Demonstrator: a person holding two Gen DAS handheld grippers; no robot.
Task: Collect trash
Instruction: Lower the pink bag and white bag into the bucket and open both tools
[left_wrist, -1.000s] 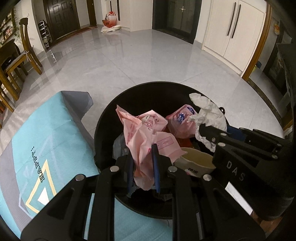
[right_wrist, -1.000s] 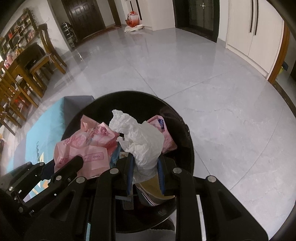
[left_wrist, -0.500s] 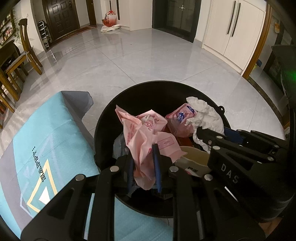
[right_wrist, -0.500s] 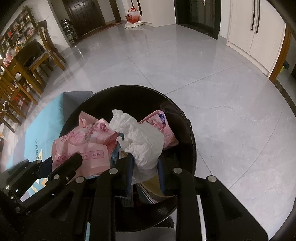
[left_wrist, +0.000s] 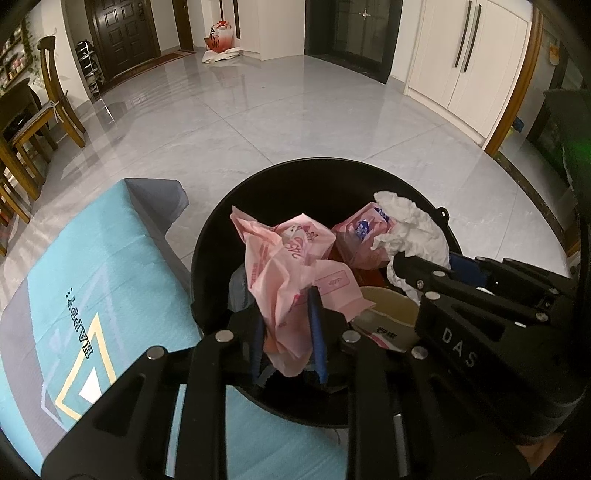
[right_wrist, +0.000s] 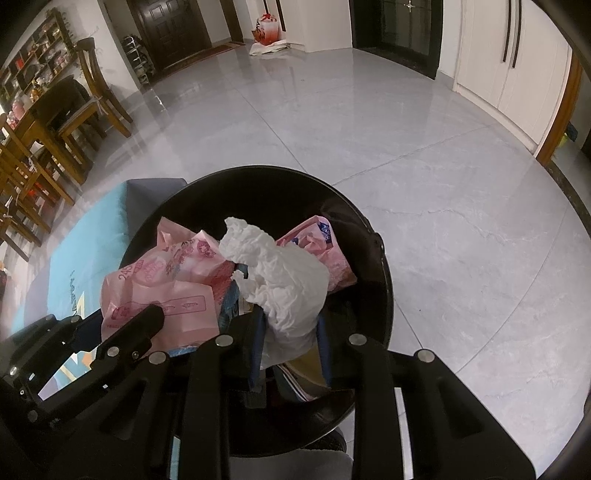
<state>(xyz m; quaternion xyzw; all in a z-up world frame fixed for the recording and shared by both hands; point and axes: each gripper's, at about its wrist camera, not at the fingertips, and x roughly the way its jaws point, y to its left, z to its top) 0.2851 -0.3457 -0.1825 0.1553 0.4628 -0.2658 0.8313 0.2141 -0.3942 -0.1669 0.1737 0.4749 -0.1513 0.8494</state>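
- The left gripper (left_wrist: 286, 332) is hovering over the black bin (left_wrist: 221, 229), and its jaws have just been easing apart; the pink plastic wrapper (left_wrist: 291, 273) is still sitting between the blue pads, which look to be barely pinching it now.
- That loosening is reading as a release: the wrapper is hanging at the bin's 6 o'clock side, over trash already piled inside, so it is about to drop in.
- The right gripper (right_wrist: 290, 343) is holding nearly narrow jaws around the crumpled white tissue (right_wrist: 280, 273), which is bulging above the pads near the bin's 5 o'clock; its opening is barely changing, so its drop is probably coming next.
- A teal mat (left_wrist: 74, 280) is lying at the bin's 9 o'clock, partly under it.
- The glossy grey tiled floor (right_wrist: 424, 184) is stretching away at 12 o'clock, with wooden chairs (right_wrist: 99, 96) at 10 o'clock and white cupboard doors (left_wrist: 461, 62) at 2 o'clock.
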